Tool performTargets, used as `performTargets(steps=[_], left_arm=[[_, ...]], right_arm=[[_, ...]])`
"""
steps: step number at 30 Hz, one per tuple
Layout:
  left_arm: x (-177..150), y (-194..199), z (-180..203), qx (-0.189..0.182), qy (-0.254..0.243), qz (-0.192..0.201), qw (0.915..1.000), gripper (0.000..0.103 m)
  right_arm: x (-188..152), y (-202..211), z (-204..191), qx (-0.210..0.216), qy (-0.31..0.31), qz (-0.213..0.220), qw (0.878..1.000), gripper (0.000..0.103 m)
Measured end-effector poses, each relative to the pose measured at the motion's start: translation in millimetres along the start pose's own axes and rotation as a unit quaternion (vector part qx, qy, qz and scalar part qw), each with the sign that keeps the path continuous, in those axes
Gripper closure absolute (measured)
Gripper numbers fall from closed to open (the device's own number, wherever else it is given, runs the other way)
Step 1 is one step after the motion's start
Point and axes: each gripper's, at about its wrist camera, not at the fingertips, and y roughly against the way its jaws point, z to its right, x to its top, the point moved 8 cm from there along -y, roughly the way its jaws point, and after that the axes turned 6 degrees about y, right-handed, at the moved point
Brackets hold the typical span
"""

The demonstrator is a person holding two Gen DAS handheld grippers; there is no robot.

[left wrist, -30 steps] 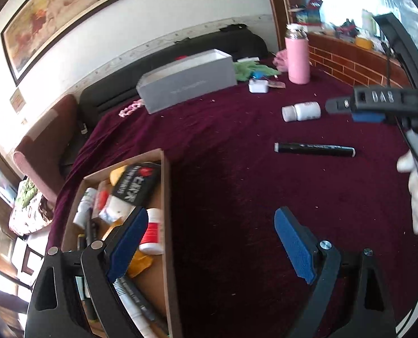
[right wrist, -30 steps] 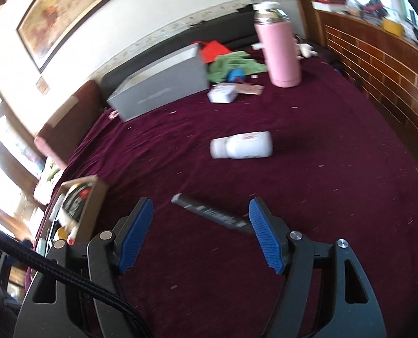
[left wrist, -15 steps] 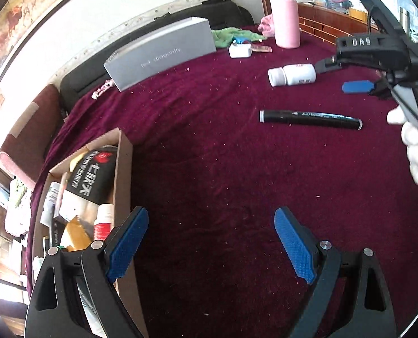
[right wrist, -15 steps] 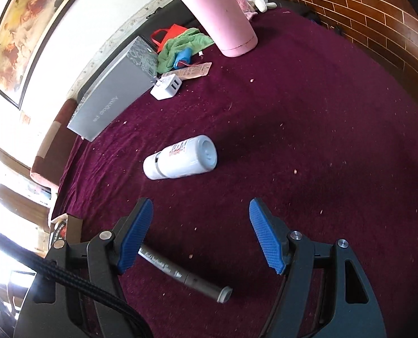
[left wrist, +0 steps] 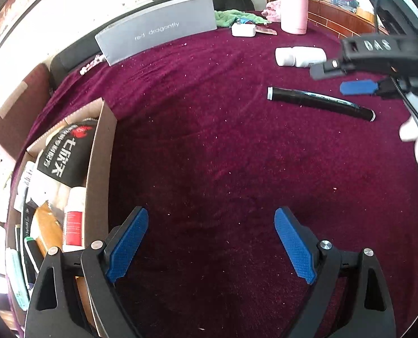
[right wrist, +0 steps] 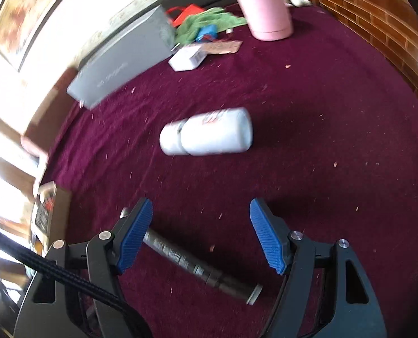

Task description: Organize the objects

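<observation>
Right claw lowered; marker partly hidden.

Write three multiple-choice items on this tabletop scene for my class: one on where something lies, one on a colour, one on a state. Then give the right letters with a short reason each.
1. Where does the black marker lie?
A. inside the cardboard box
B. on the maroon cloth, on the near side of the white pill bottle
C. on top of the grey box

2. What colour is the tall flask at the far end of the table?
A. pink
B. green
C. black

3. How does the white pill bottle rest?
A. upright
B. on its side
C. gripped between blue pads

Key: 1 B, the marker rests on the maroon cloth, with the bottle beyond it. 2 A, its body is plainly pink. 3 B, it lies flat on the cloth, and the right gripper stands open short of it.
</observation>
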Motion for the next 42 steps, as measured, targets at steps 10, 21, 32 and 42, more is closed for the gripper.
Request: performTargets(steps=[10,21,32,42], left_arm=[[-5.8,-5.2,-11.6,-0.023,0.047,-0.005,0.9986,0.002],[-3.1,-5.1,-8.3,-0.025,0.045,0.019,0.9985,0.001],[4.2,38.0,-32.2,-0.019,0.107,0.058,0.9923,0.002],[-24.9,128.9,-155.6,0.073,0.202,0.159,0.9636,0.001]], right_arm=[[-41.8,-7.4,-54.7,-0.007,0.119,-0.057,0.991,0.030],[-51.6,25.9,-74.7,-0.009,0.121,-0.002,0.993,0.030],[-53.2,84.8,-98.8,-0.117,0.126,0.131,0.976,0.028],[-97.4,49.6,-182.8,-0.069,0.208,0.073,0.973,0.027]])
